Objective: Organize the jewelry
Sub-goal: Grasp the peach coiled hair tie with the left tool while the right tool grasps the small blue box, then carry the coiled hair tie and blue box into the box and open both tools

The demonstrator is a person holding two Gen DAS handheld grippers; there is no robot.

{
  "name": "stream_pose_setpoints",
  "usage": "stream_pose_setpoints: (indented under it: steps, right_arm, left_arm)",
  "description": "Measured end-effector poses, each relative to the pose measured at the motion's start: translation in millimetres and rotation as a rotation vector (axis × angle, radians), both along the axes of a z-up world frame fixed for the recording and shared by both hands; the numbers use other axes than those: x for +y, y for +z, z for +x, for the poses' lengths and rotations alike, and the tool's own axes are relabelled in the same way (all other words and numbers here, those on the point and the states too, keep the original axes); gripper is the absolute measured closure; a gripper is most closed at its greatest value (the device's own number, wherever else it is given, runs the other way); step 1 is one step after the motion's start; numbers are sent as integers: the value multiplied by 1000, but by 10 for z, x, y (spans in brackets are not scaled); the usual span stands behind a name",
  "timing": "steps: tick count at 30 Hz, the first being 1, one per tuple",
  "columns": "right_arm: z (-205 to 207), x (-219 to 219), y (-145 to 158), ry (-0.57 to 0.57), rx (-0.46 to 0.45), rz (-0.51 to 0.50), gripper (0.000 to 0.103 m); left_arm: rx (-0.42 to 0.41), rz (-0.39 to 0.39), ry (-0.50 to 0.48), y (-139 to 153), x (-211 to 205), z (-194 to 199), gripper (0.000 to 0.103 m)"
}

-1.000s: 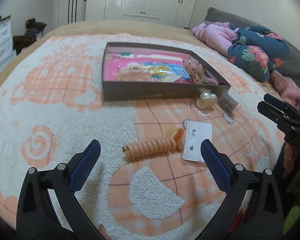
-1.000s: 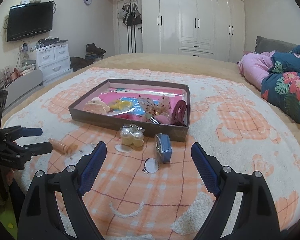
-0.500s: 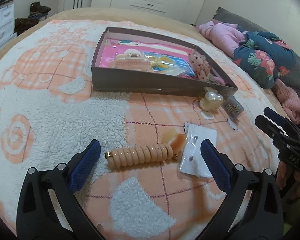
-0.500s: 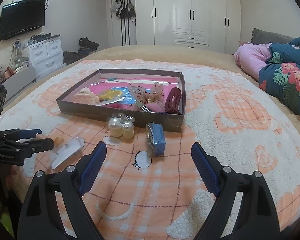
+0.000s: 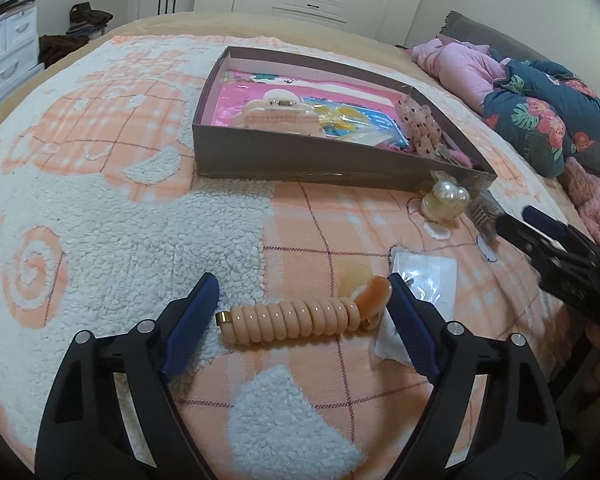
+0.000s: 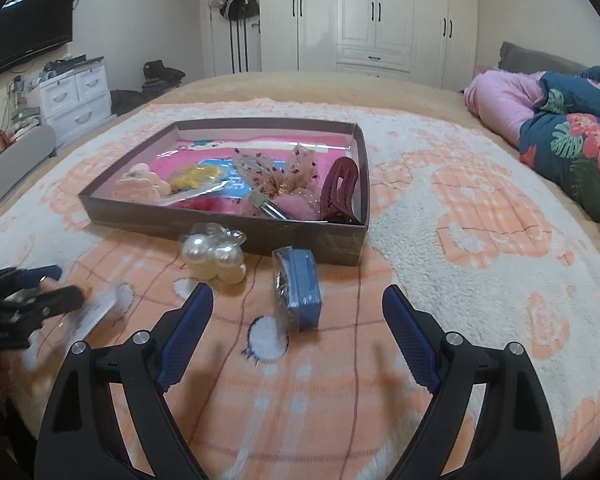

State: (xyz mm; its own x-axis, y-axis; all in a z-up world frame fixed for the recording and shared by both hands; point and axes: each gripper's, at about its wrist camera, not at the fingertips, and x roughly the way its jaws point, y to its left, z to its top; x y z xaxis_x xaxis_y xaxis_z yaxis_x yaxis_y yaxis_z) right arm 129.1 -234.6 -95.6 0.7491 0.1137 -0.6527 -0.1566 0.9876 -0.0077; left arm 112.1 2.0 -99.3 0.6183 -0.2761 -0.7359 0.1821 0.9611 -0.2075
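1. Left gripper (image 5: 300, 304) has its blue ribbed pads on either side of the peach spiral hair tie (image 5: 296, 318). The jaws have just been narrowing, but there's a gap on the left side and I can't tell whether the right pad touches the clip end, so no grip yet.
2. Right gripper (image 6: 298, 314) is wide open with nothing in it, hovering over the blanket (image 6: 440, 248) with the small blue box (image 6: 300, 288) lying between and just beyond its fingertips.
3. Clear plastic packet (image 5: 428, 280) is partly hidden behind the left gripper's right finger; contents are too small to make out.
4. Pearl hair clip (image 6: 214, 256) is glossy and round-beaded, sitting right in front of the brown cardboard tray (image 6: 292, 236).
5. Tray holds a pink liner, a cream claw clip (image 5: 280, 114), a dark red claw clip (image 6: 340, 190) and a mesh bow (image 6: 296, 170).
6. Blanket is fluffy, with an orange-and-white plaid pattern.
7. No readable writing anywhere; the left side of the right wrist view is motion-blurred.
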Motion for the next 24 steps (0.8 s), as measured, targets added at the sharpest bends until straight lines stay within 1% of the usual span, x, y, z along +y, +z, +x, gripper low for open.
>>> stream_pose_setpoints:
  steps: [1, 2, 3, 4, 5, 6, 7, 12, 15, 20, 24]
  right_arm:
    - [62, -4, -32, 1, 17, 3, 24]
    - [112, -4, -62, 3, 37, 7, 35]
    - [143, -1, -86, 4, 53, 9, 42]
    - [181, 0, -125, 3, 74, 10, 45]
    - [203, 2, -159, 6, 89, 11, 58]
    - [201, 8, -177, 15, 96, 15, 74]
    - [189, 9, -180, 22, 93, 16, 78]
    - [33, 36, -123, 62, 45, 19, 78]
    - [-49, 40, -119, 75, 45, 24, 78]
    - [-119, 28, -93, 68, 42, 34, 78]
    - [-171, 8, -14, 65, 19, 55, 78]
  left_arm:
    - [1, -2, 0, -1, 9, -3, 29]
    - [3, -6, 2, 2, 30, -10, 29]
    - [4, -11, 5, 6, 51, -20, 29]
    - [5, -11, 7, 8, 67, -30, 29]
    - [6, -9, 8, 9, 71, -29, 29]
    - [5, -8, 9, 11, 86, -40, 30]
    - [5, -8, 9, 15, 89, -43, 30]
    - [11, -5, 9, 25, 119, -76, 34]
    - [22, 2, 3, 21, 117, -102, 35]
    - [12, 82, -10, -22, 12, -123, 35]
    - [-1, 79, -10, -30, 42, -97, 38]
